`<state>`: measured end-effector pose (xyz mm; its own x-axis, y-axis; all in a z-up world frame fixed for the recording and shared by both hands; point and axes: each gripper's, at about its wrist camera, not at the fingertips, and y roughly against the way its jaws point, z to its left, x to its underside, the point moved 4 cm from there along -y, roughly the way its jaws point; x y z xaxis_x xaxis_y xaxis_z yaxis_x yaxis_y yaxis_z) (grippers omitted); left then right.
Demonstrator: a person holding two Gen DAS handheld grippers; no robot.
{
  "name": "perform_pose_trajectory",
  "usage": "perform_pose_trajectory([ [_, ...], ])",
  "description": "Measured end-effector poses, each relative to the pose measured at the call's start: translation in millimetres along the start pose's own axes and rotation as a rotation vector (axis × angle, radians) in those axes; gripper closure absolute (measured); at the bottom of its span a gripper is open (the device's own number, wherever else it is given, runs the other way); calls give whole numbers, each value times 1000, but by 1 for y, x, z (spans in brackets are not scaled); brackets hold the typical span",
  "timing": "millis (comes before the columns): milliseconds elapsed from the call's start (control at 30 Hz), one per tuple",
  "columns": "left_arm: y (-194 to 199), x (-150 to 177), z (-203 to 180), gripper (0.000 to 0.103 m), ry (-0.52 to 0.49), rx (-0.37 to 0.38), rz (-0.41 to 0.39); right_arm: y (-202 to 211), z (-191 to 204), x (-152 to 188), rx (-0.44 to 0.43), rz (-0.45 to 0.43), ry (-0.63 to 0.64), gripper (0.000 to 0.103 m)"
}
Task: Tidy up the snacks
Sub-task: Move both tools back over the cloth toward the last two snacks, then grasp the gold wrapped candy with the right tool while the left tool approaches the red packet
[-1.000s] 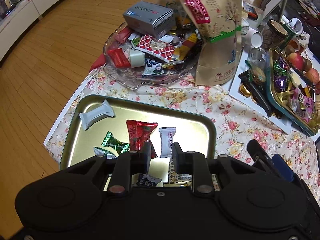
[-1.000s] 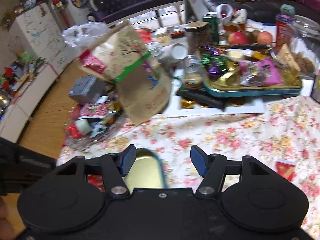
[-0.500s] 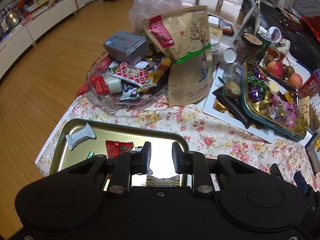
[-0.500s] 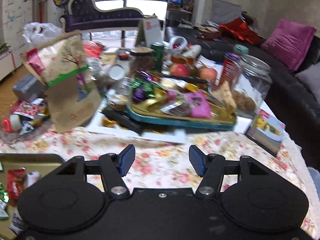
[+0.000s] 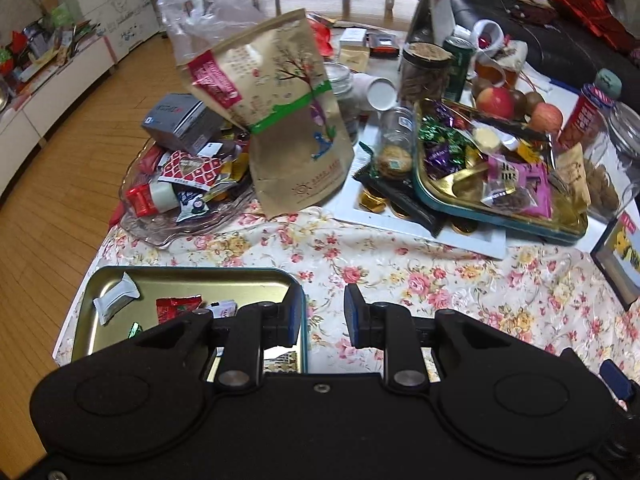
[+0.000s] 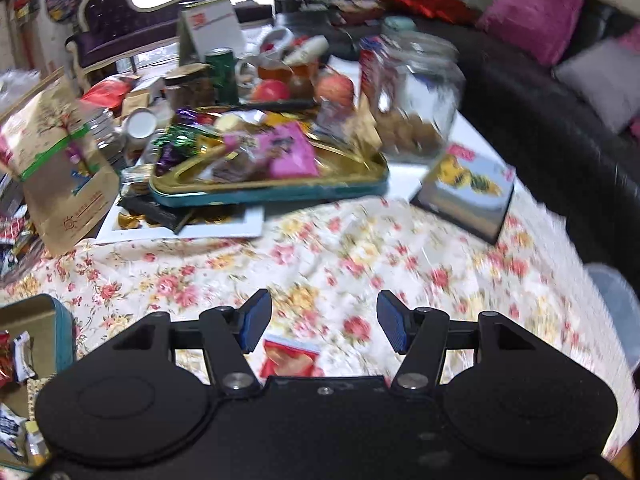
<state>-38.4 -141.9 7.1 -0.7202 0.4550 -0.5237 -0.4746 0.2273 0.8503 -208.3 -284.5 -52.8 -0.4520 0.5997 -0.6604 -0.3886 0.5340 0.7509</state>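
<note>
A gold tin tray with a teal rim lies at the near left of the floral tablecloth; it holds a white wrapped snack, a red packet and other wrapped sweets. My left gripper is open a little and empty, above the tray's right edge. My right gripper is open wide and empty, above a red snack packet on the cloth. The tray's corner shows at the left of the right wrist view.
A glass dish piled with snacks and a brown paper pouch stand behind the tray. A second tin tray of sweets, jars, a can and apples crowd the back right. A picture box lies at the right.
My left gripper has pulled back and swung right off the tray, its jaws a little wider. My right gripper has swung right across the cloth to above the red packet.
</note>
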Motion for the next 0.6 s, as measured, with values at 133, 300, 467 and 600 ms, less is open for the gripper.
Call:
perform_pose_trajectory([
  [133,-2,6,-20,69,-72,-7,21,-5,-23,2,-29,52,-48,42],
  [300,-7,14,-34,69,-82,41,71,-14,-44,7,-45,112,-84,44],
  [467,-11,21,-43,69,-132,105,118,-19,-60,12,-112,203,-165,49],
  [600,-11,26,-51,69,-197,103,128,-23,-64,18,-161,257,-236,49],
])
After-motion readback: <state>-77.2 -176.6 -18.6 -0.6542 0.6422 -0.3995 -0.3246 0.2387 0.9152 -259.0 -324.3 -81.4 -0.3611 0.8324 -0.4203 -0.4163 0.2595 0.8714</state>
